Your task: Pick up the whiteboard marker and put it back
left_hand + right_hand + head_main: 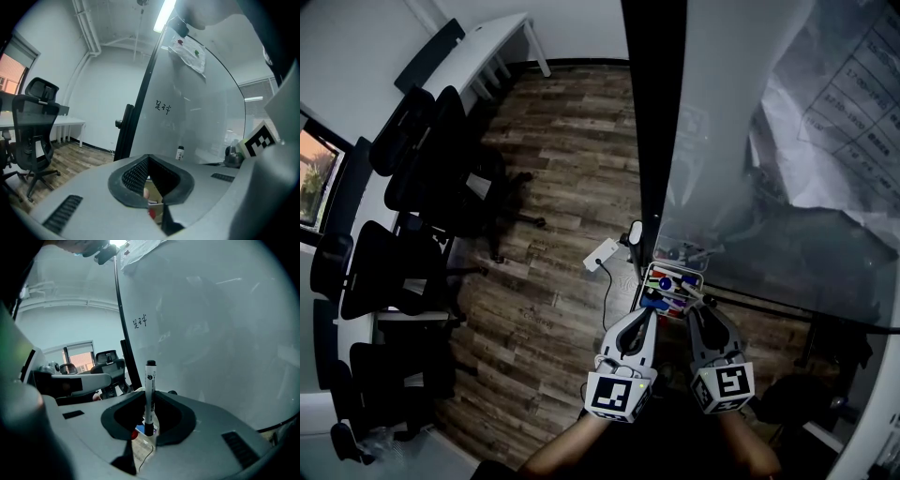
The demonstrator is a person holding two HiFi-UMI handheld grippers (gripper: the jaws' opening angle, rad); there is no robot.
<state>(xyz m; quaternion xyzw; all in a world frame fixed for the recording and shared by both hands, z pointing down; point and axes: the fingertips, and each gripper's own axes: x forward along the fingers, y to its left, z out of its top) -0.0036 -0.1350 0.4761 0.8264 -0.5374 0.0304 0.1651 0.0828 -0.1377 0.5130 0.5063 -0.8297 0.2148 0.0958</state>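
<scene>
A white whiteboard marker (pixel 150 385) with a black cap stands upright between the jaws of my right gripper (pixel 149 414), which is shut on its lower barrel. In the head view the right gripper (pixel 699 306) sits just in front of a small tray (pixel 704 277) that holds several coloured markers at the foot of the whiteboard (pixel 722 141). My left gripper (pixel 648 311) is beside it on the left, also at the tray. Its tips (pixel 149 160) meet with nothing between them; bits of the tray's contents show through the gap behind them.
The glass whiteboard (pixel 211 333) rises close ahead on a black frame (pixel 654 122). A small white bottle (pixel 180 153) stands on its ledge. A white power strip (pixel 602 253) lies on the wood floor. Black office chairs (pixel 422 159) and a white desk (pixel 483 52) line the left.
</scene>
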